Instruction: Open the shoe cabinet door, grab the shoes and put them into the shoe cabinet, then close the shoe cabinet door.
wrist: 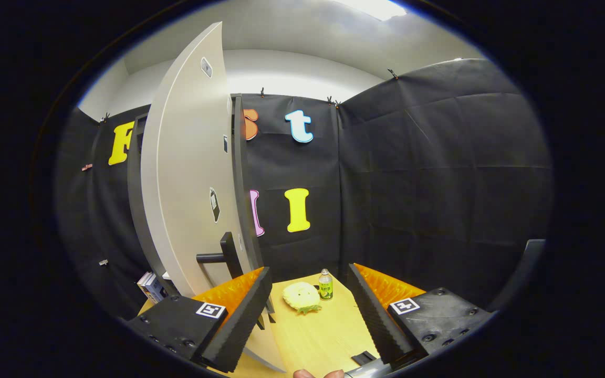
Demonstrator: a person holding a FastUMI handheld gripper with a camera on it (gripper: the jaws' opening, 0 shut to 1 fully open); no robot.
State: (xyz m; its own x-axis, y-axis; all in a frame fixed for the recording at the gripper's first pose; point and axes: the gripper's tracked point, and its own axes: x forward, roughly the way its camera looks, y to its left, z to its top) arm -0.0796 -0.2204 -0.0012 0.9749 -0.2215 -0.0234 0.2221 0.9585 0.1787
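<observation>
Black cloth walls close off the booth behind a pale wooden worktop. We note the shoe cabinet standing at the worktop's left end, its light door swung open toward us, edge-on, with a dark handle low on the door. Right of the door, on the worktop, lies a yellow slipper-like shoe; touching or just beside it stands a small bottle, its green label too small to read. Our gripper is released, fingers spread wide, nothing between them; the shoe lies just beyond.
</observation>
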